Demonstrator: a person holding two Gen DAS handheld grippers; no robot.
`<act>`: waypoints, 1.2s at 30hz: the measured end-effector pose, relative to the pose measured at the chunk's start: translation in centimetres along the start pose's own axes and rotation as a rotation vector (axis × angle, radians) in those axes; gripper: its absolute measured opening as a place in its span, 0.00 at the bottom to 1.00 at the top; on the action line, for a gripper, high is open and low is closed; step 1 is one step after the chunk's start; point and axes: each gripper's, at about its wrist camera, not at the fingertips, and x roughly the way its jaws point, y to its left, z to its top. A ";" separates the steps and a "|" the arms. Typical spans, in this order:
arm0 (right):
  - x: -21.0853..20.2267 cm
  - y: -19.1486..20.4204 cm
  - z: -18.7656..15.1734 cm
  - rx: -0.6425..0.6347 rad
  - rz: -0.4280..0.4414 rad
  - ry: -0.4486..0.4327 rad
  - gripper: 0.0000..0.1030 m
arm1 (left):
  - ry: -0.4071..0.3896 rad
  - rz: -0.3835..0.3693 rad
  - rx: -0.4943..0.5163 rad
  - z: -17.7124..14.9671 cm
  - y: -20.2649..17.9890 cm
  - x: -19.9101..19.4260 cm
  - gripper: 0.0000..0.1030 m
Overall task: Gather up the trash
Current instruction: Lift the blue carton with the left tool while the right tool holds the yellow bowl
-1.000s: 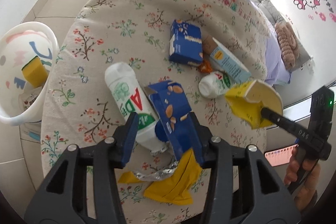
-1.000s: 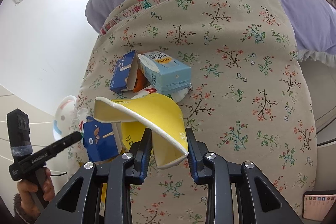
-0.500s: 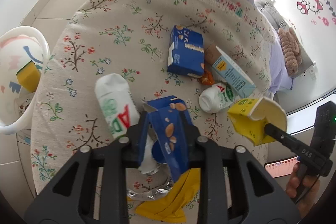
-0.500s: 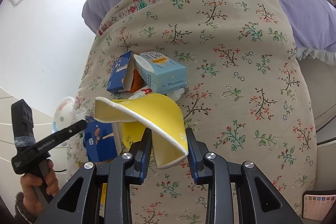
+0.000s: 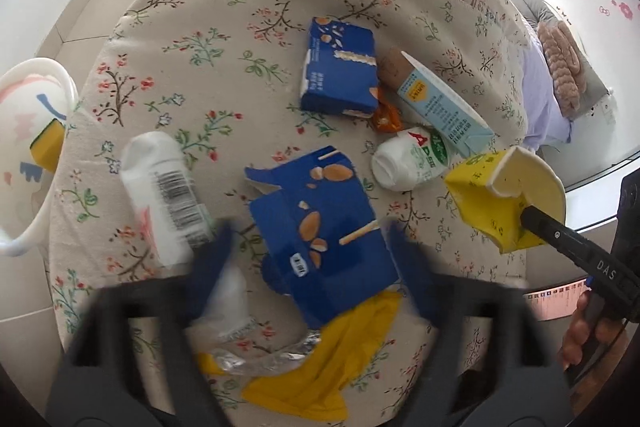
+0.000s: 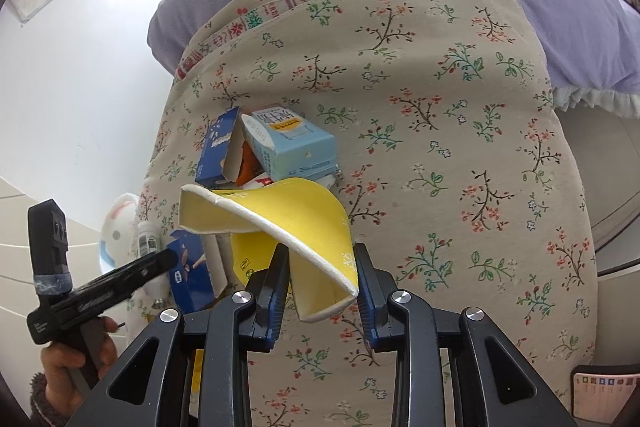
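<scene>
Opening again, my left tongs (image 5: pixel 308 259) have just sprung wide after pinching the torn blue snack box (image 5: pixel 320 227) half a second ago; the box now lies loose between the spread jaws on the flowered cloth, not held. I judge that grab failed or was given up, so this piece needs another try before it goes to the white bin (image 5: pixel 28 163) at the far left, off the cloth's edge.

My right tongs (image 6: pixel 320 275) are clamped on the crushed yellow paper cup (image 6: pixel 280 223), lifted clear, exactly as a second ago.

Crowding is tight: the white bottle (image 5: pixel 164 195) lies just left of the box, foil and a yellow wrapper (image 5: pixel 320 363) just near of it. Far of it sit another blue box (image 5: pixel 340 75), a light blue carton (image 5: pixel 444 107) and a small bottle (image 5: pixel 412 163). Open cloth lies far and left.
</scene>
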 end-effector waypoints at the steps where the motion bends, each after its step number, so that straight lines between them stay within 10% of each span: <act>1: 0.0 -0.2 0.1 0.002 -0.002 0.001 0.31 | -0.002 0.007 0.001 0.1 -0.3 0.1 0.84; 12: -0.9 -2.1 -0.2 0.028 -0.011 -0.008 0.31 | 0.045 0.169 0.004 -1.2 -4.2 4.7 0.81; 16: -1.1 -3.4 -0.3 0.043 -0.024 -0.007 0.31 | 0.014 0.192 0.041 -1.5 -4.9 4.5 0.47; 22: -1.5 -4.3 -0.1 0.066 -0.028 -0.013 0.31 | -0.033 0.150 0.055 -1.4 -4.8 2.8 0.17; 36: -1.8 -3.5 0.2 0.069 -0.021 -0.032 0.31 | -0.113 -0.004 0.077 -1.2 -4.1 -1.5 0.11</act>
